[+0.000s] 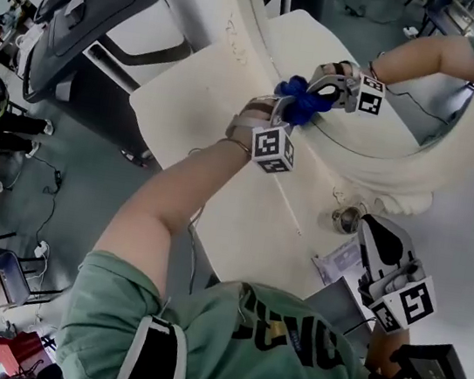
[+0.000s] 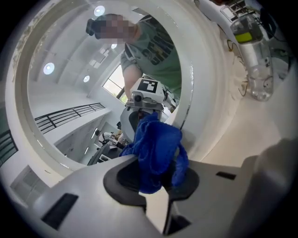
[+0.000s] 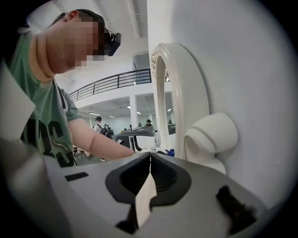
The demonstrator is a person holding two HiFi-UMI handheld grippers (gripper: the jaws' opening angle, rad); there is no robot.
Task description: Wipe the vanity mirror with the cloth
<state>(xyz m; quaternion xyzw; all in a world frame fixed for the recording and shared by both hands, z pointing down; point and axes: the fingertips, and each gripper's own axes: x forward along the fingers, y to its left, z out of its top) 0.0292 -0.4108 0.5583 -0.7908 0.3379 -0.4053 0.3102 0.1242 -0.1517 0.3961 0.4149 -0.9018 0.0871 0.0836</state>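
Observation:
A round vanity mirror [image 1: 394, 84] in a thick white frame [image 1: 453, 163] stands on the white table [image 1: 197, 99]. My left gripper [image 1: 286, 112] is shut on a bunched blue cloth [image 1: 301, 101], which presses against the glass near the frame's lower left rim. In the left gripper view the blue cloth [image 2: 156, 151] sticks out between the jaws against the mirror glass [image 2: 70, 88], and its reflection shows behind it. My right gripper [image 1: 379, 241] is held low at the right, shut and holding nothing. In the right gripper view the white mirror frame [image 3: 179, 97] appears edge-on.
A small metal knob [image 1: 347, 218] and a packet [image 1: 341, 260] lie on the table by the mirror's base. A treadmill [image 1: 97, 4] stands beyond the table's left edge. A white wall [image 3: 242, 60] is close behind the mirror.

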